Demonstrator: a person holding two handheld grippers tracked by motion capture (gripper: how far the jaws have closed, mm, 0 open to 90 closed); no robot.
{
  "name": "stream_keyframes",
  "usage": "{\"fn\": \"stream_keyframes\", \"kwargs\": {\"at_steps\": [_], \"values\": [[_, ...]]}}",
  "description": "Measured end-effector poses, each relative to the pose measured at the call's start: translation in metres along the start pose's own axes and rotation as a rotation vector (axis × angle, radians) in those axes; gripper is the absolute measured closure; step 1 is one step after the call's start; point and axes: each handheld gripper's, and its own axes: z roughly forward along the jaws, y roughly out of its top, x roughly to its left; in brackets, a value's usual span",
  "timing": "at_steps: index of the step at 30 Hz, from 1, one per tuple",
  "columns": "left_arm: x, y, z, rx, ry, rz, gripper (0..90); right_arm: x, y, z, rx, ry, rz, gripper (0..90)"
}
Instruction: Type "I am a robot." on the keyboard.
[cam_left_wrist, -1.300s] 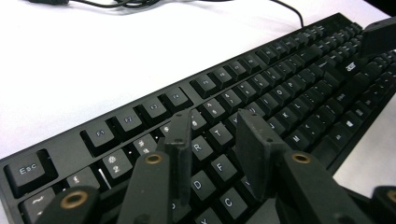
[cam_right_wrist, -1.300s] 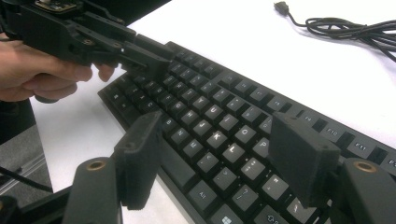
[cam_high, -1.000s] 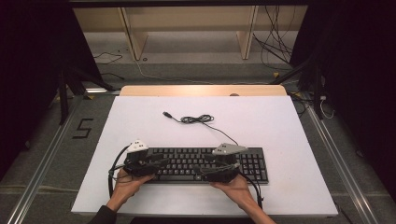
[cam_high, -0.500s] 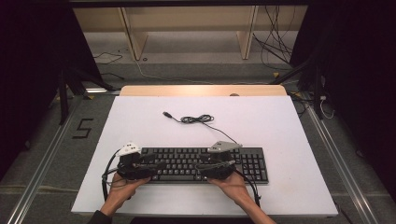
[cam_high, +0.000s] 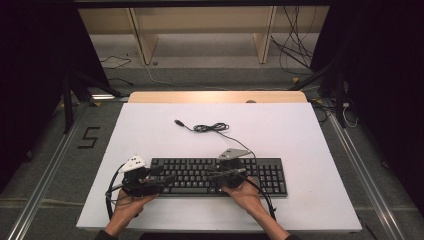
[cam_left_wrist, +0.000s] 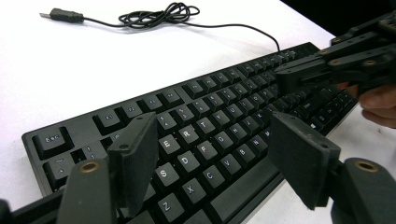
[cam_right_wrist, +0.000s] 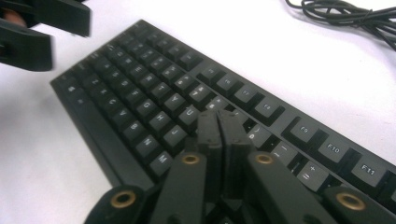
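Near the front edge of the white worktop (cam_high: 150, 130) lies a black keyboard (cam_high: 200, 176), parallel to that edge, with a person's two hands at it. Over its left end the left claw (cam_high: 161, 181) hovers, its jaws having just been opening, now wide apart with nothing between them. Above the middle keys the right claw (cam_high: 210, 175) has just closed, jaws pressed together, empty. Farther back, toward the worktop's centre, the keyboard's cable (cam_high: 212, 128) lies loosely coiled.
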Motion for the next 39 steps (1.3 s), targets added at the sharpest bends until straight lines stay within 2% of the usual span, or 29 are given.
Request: {"fn": "stream_keyframes", "kwargs": {"at_steps": [11, 25, 31, 35, 37, 39], "values": [[-0.003, -0.005, -0.008, -0.019, 0.01, 0.012, 31.8, -0.002, 0.002, 0.017, 0.042, -0.043, 0.009, 90.0], [-0.004, -0.007, -0.011, -0.028, 0.011, 0.018, 30.2, -0.004, 0.0, 0.025, 0.079, -0.067, 0.012, 90.0], [-0.005, -0.008, -0.012, -0.033, 0.013, 0.015, 29.6, -0.002, 0.0, 0.026, 0.077, -0.082, 0.007, 90.0], [-0.005, -0.009, -0.012, -0.035, 0.017, 0.013, 29.3, -0.003, 0.0, 0.024, 0.072, -0.072, 0.029, 90.0], [-0.005, -0.009, -0.013, -0.036, 0.017, 0.009, 29.0, -0.003, 0.001, 0.021, 0.056, -0.062, 0.041, 87.5], [-0.004, -0.01, -0.013, -0.04, 0.022, 0.01, 28.8, -0.003, 0.002, 0.017, 0.029, -0.046, 0.045, 80.9]]}}
